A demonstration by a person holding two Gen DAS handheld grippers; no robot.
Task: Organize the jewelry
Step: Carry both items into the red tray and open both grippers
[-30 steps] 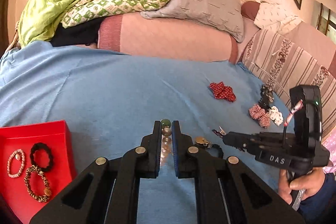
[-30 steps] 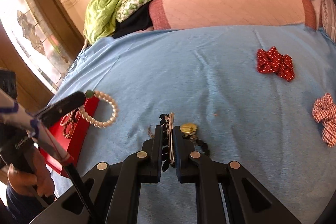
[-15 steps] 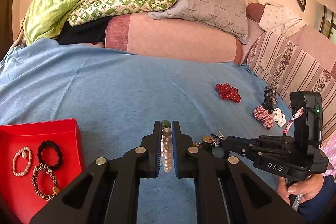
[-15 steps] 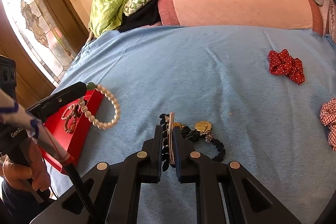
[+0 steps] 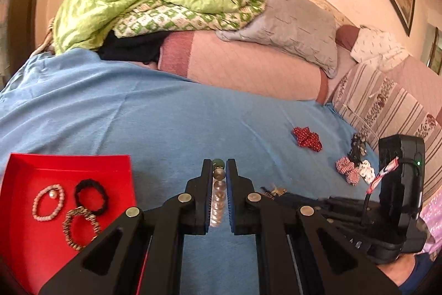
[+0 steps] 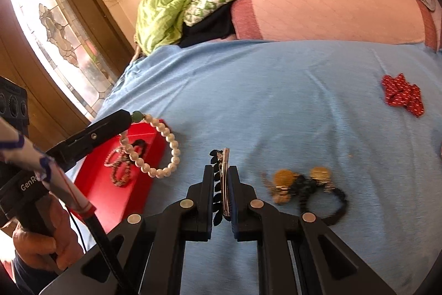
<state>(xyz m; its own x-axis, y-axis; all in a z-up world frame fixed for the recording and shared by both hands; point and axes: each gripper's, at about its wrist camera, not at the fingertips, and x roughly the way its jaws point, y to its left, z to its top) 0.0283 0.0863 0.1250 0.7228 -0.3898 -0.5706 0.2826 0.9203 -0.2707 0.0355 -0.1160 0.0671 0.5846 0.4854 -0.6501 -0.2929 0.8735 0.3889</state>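
Both grippers have risen and drifted left since the earlier frames: the red tray now shows more fully at lower left of the left view, and the pearl bracelet hangs nearer to it.

Left gripper has its jaws clenched on the bracelet, which runs as a line of pale beads between them at bottom centre, a green bead at the tip. In the right view the same loop dangles at centre left, over the tray's near edge. Three bracelets already lie in the tray: a pink one, a black one and a speckled one.

Right gripper has its jaws clenched on a hair clip, silver metal edged with dark petals, at bottom centre. Just right of it on the blue bedsheet lies a blurred black band with gold discs. A red scrunchie sits well apart at right.

The bracelet looks light, limp and smooth; it will likely swing and slip, so a pinch across a few beads seems safest. The clip looks stiff and thin, best held flat across its metal spine.
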